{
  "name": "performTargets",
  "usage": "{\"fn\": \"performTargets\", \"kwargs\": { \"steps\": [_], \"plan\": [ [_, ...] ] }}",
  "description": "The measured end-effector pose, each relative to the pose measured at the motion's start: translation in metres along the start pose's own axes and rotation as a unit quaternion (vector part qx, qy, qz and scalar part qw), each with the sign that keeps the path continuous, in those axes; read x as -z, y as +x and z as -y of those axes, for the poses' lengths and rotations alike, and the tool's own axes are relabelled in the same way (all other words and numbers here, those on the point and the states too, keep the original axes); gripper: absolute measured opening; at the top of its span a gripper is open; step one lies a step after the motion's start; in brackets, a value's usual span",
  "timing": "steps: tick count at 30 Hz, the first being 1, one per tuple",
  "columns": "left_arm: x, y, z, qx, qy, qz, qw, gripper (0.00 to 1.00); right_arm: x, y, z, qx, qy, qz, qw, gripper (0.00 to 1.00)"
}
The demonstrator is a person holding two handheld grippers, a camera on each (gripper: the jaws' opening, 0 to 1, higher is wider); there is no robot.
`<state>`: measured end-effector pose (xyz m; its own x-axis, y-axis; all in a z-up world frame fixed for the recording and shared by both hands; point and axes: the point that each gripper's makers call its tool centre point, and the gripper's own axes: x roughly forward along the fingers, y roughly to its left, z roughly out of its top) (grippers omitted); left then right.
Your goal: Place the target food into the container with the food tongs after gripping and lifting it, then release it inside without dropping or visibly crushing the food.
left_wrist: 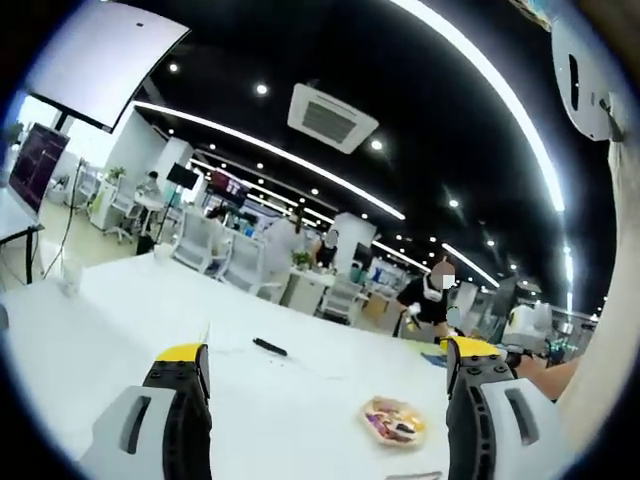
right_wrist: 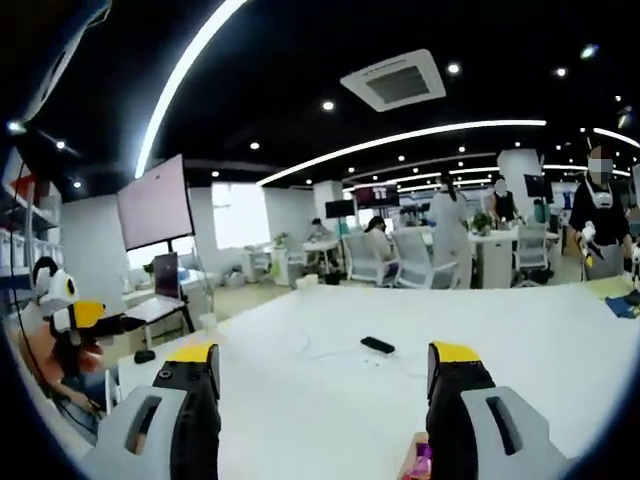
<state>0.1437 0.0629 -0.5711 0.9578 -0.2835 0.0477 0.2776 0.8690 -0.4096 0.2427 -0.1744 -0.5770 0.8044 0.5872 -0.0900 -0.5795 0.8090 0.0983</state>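
Note:
In the left gripper view a small plate of mixed food (left_wrist: 393,421), pink, yellow and dark pieces, lies on the white table (left_wrist: 130,330) low and right of centre. My left gripper (left_wrist: 328,362) is open above the table, its yellow-tipped jaws wide apart with nothing between them; the plate sits close to its right jaw. In the right gripper view my right gripper (right_wrist: 327,358) is open and empty too. A pink and yellow bit of food (right_wrist: 421,458) peeks in at the bottom edge beside its right jaw.
A small black device (left_wrist: 269,347) with a thin cable lies mid-table, also the black device (right_wrist: 377,345) in the right gripper view. People stand and sit among office desks and chairs beyond the table. A screen on a stand (right_wrist: 156,203) is at the left.

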Motion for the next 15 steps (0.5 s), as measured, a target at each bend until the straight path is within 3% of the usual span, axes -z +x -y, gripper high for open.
{"fn": "performTargets", "kwargs": {
  "steps": [15],
  "plan": [
    [0.001,-0.001,0.003,0.001,0.007,-0.004,1.0,0.96,0.015,0.005,-0.005,-0.008,0.011,-0.03,0.9995,0.9]
  ]
}}
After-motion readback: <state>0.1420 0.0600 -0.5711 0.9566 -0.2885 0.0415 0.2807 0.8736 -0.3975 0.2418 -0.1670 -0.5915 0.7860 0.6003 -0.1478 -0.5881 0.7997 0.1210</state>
